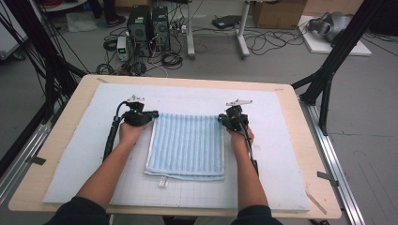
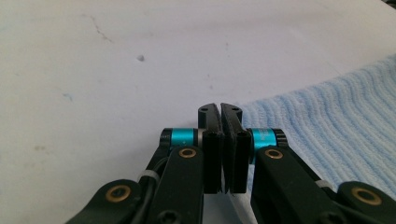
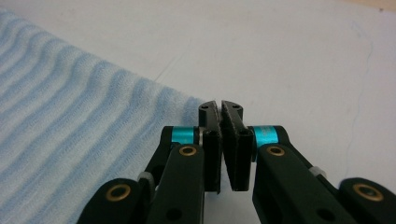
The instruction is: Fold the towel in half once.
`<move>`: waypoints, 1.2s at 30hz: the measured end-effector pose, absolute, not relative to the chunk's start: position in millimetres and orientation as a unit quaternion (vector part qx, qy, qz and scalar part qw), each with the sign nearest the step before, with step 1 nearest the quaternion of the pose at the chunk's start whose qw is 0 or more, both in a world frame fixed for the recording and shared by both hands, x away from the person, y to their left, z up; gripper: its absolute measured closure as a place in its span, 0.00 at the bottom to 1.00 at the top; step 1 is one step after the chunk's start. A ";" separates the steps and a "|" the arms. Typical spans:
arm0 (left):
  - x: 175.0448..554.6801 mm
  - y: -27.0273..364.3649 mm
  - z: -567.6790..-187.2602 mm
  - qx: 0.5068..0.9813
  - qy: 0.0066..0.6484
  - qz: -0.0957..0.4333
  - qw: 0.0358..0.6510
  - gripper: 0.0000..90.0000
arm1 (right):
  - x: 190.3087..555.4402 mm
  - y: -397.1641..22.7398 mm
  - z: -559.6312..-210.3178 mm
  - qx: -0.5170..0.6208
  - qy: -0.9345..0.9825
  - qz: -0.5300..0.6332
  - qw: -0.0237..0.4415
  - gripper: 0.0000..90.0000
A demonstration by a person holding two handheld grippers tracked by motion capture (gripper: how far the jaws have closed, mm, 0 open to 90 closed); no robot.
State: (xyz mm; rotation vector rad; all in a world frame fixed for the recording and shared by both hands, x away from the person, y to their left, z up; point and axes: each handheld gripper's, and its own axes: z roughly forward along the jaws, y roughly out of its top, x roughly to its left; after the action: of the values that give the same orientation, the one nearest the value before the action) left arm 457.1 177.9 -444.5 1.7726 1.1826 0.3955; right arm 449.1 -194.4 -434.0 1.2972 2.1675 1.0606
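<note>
Towel (image 1: 187, 145) label in high view

No text, label, brand, number or sign could be read anywhere in the scene; the small white tag (image 1: 163, 182) at the near edge of the folded blue towel (image 1: 187, 145) was too small to make out any writing.

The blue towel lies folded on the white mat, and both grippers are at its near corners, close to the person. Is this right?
Not quite. The high view shows the left gripper and the right gripper at the far corners of the blue towel, away from the person. The towel does lie folded on the white mat.
</note>
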 end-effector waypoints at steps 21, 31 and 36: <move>414.6 193.7 -420.9 0.724 0.431 0.134 0.521 0.46 | 406.0 -188.6 -407.7 0.425 0.780 0.420 0.184 0.66; 365.5 202.9 -425.8 0.740 0.398 0.120 0.529 0.45 | 340.0 -199.8 -418.7 0.403 0.791 0.428 0.170 0.66; 342.0 210.1 -434.2 0.746 0.391 0.114 0.527 0.54 | 319.0 -207.4 -424.3 0.395 0.795 0.432 0.159 0.66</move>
State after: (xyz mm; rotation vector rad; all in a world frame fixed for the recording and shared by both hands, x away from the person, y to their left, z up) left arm 342.0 210.1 -434.2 1.7822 0.9354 0.2726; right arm 319.0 -207.4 -424.3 1.1284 2.2722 1.2360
